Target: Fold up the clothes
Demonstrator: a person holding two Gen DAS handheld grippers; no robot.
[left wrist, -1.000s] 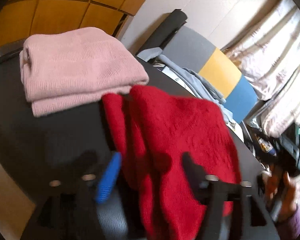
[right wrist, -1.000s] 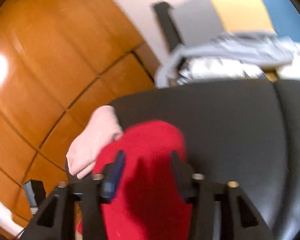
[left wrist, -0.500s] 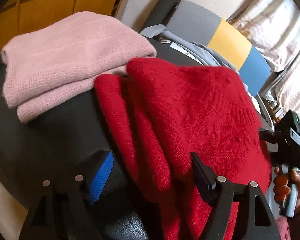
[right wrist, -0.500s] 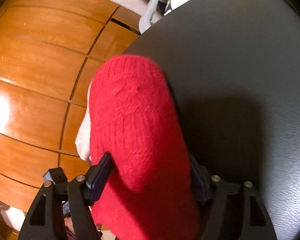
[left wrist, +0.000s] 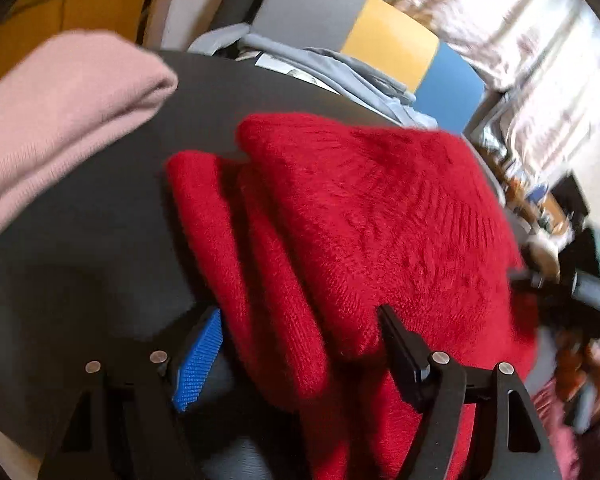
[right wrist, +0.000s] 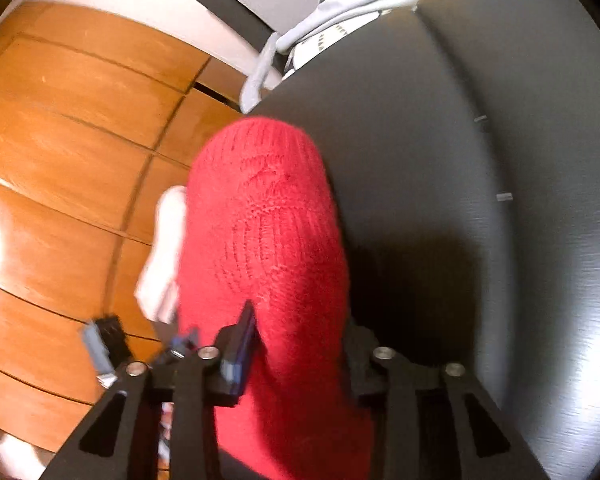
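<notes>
The red sweater [left wrist: 364, 216], a fuzzy rib-and-cable knit, lies folded in thick rounded layers on the dark, leathery worktop [left wrist: 80, 232]. A soft pink sweater [left wrist: 60, 112] sits folded near its far left corner, apart from it. Bare worktop [right wrist: 440, 160] spreads right of the red knit. The left gripper [left wrist: 300, 344] has its jaws spread around the near folds. The right gripper [right wrist: 300, 344] has its jaws pressed against the sweater [right wrist: 268, 216], gripping it.

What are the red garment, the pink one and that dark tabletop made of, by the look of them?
Red sweater: fuzzy knit, likely wool or acrylic; ribbed stitches and a soft halo show. Pink sweater: finer, smoother knit, matte. Table: dark grey with a leather-like grain and dull sheen, perhaps vinyl.
</notes>
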